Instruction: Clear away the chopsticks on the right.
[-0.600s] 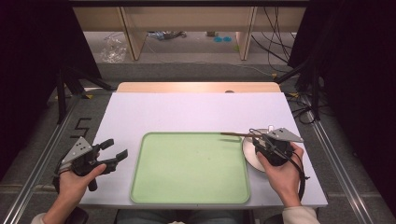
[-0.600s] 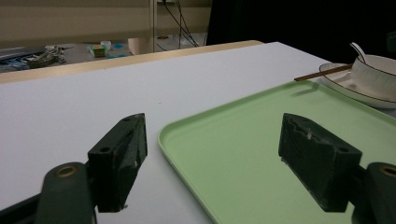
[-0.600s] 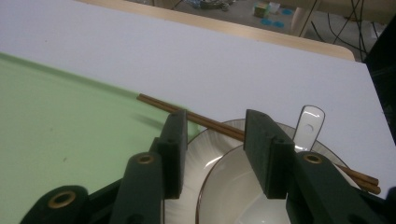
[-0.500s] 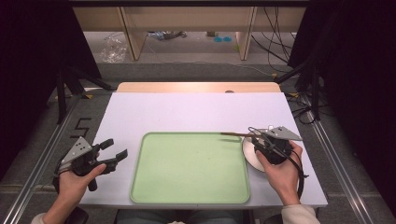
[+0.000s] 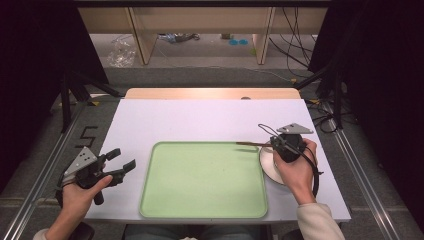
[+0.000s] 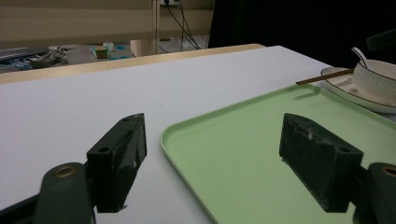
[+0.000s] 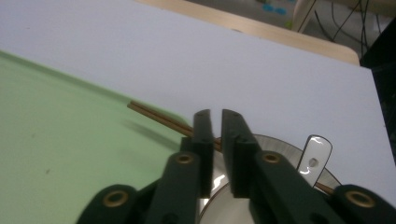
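Note:
A pale green tray [image 5: 200, 145] lies at the middle of the white table. Right of it a white plate [image 5: 267, 167] carries a white bowl [image 6: 378, 77] with a spoon [image 6: 359, 53]. Brown chopsticks [image 5: 250, 144] rest across the plate and reach out over the tray's far right corner. My right gripper [image 5: 275, 143] hovers over the plate with its jaws together. In the right gripper view the chopsticks [image 7: 154, 116] pass under the right gripper [image 7: 215, 114] and the spoon [image 7: 315, 154] stands at the right. My left gripper [image 5: 125, 158] stands open left of the tray, nothing between its fingers [image 6: 121, 149].
A wooden strip [image 5: 210, 93] runs along the table's far edge, with floor clutter and cables beyond. Metal rails [image 5: 45, 170] flank the table on both sides. Bare white tabletop [image 5: 200, 120] stretches behind the tray.

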Demonstrator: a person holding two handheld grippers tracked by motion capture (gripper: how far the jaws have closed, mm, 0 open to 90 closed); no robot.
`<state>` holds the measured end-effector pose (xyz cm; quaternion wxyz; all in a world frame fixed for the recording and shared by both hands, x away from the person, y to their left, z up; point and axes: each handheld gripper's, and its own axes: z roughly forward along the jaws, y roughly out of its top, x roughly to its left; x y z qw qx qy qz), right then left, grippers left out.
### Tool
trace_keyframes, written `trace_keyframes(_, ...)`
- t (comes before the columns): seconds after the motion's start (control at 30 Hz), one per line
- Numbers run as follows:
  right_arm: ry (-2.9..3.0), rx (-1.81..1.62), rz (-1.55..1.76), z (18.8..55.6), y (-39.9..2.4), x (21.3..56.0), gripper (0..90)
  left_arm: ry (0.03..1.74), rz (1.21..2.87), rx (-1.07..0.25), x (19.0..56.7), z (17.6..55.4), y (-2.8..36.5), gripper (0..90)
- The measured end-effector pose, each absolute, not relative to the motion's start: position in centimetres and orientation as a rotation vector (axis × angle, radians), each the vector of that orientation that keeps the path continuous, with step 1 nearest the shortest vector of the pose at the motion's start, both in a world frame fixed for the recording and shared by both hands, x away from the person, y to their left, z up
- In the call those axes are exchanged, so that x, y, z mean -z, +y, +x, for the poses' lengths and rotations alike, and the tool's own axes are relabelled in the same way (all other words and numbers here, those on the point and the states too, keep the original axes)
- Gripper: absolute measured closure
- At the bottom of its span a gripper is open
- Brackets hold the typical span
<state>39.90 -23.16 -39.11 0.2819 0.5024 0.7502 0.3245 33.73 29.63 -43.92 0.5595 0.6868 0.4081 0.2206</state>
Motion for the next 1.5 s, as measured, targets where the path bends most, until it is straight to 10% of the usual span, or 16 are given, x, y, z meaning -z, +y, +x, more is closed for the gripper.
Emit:
trace_keyframes(0.6,2.19,-0.553,1.606,47.5,-21.7,42.1,90.0,0.957,1.61,-0.518,44.0,33.8,29.7,23.3)
trace_keyframes(1.5,2.191,-0.467,1.625,48.6,-21.9,43.2,90.0,0.955,1.611,-0.52,44.0,33.8,29.7,23.3)
